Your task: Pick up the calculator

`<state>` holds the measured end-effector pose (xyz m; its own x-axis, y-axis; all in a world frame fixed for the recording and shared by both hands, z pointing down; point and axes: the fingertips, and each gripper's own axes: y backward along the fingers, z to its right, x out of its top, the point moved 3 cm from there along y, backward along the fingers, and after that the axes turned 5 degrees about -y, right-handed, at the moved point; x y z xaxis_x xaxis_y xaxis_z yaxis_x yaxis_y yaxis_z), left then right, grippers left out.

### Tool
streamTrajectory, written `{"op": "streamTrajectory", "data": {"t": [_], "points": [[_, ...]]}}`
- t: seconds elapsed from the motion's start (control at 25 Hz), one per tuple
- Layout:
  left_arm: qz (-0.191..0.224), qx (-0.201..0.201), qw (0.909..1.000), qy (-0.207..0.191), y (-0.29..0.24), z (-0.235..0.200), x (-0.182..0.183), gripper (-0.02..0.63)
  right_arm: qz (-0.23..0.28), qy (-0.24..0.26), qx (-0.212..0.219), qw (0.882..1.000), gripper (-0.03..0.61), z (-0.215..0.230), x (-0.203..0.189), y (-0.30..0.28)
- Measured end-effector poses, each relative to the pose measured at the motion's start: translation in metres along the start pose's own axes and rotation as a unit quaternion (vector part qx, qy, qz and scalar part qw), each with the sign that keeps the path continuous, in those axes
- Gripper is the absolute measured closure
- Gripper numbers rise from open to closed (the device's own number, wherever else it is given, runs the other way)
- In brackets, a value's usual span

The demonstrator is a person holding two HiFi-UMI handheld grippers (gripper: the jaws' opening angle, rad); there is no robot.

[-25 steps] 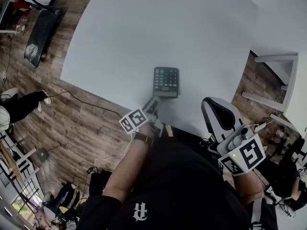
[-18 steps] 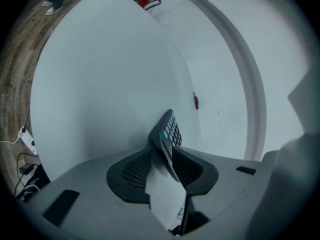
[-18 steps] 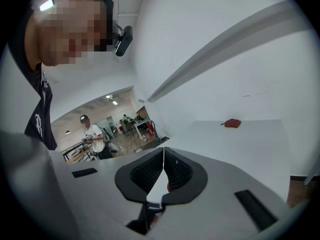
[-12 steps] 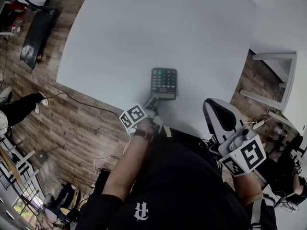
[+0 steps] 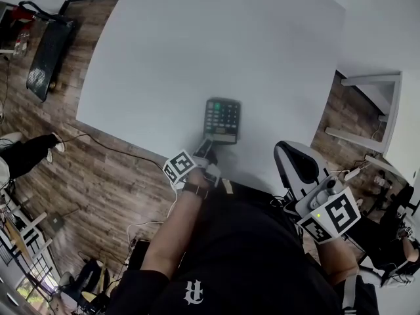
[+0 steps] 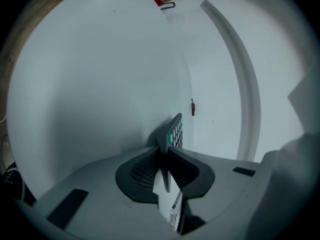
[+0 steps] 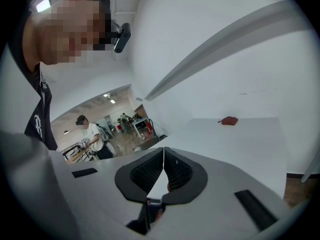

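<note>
- Head view: calculator (image 5: 222, 119) lies flat, keys up, near the worktop (image 5: 197, 44) edge closest to the person. The left gripper (image 5: 205, 147) comes in low from that edge w/ its tips at the near short end, prob. b/c that's the easiest end to reach. The right gripper (image 5: 282, 148) is held back at the person's side, well apart from the calculator; a one-hand pick doesn't need it.
- Left gripper view: the gripper is turned so one jaw sits over the thin body and one under. Jaws are closing w/ the calculator's near end btw the pads, which look to touch both faces. The grip is on the end only, so the far end may droop.
- Right gripper view: jaws are together w/ nothing btw them. It points across the worktop toward a small red object (image 7: 229, 120), idle.
</note>
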<state>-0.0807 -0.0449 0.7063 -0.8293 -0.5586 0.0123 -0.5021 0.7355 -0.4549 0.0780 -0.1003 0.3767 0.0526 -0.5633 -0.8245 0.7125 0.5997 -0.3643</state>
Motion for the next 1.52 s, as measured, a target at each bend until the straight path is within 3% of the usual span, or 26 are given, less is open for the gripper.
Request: {"op": "streamTrajectory", "data": {"t": [0.44, 0.6, 0.72, 0.84, 1.12, 1.4, 1.52], "points": [[0.006, -0.024, 0.9988, -0.042, 0.014, 0.037, 0.014, 0.565, 0.004, -0.009, 0.014, 1.0, 0.563, 0.002, -0.01, -0.003], [0.016, -0.059, 0.9953, -0.075, 0.034, 0.083, 0.022, 0.565, 0.016, -0.022, 0.014, 1.0, 0.563, 0.003, -0.011, -0.002], [0.03, -0.117, 0.9896, -0.079, 0.048, 0.135, 0.022, 0.565, 0.029, 0.005, 0.019, 0.999, 0.563, -0.002, -0.005, 0.001], [0.046, -0.129, 0.9848, -0.106, 0.066, 0.176, 0.023, 0.565, 0.035, 0.039, 0.023, 0.998, 0.563, -0.008, -0.002, 0.008], [0.069, -0.161, 0.9632, -0.205, 0.093, 0.25, 0.02, 0.565, 0.058, 0.064, 0.034, 0.996, 0.563, -0.016, 0.011, 0.023], [0.094, -0.186, 0.9306, -0.301, 0.114, 0.309, 0.012, 0.565, 0.066, 0.074, 0.053, 0.994, 0.563, -0.029, 0.021, 0.038], [0.11, -0.18, 0.9117, -0.353, 0.123, 0.325, 0.013, 0.565, 0.069, 0.079, 0.064, 0.992, 0.563, -0.035, 0.023, 0.04]]}}
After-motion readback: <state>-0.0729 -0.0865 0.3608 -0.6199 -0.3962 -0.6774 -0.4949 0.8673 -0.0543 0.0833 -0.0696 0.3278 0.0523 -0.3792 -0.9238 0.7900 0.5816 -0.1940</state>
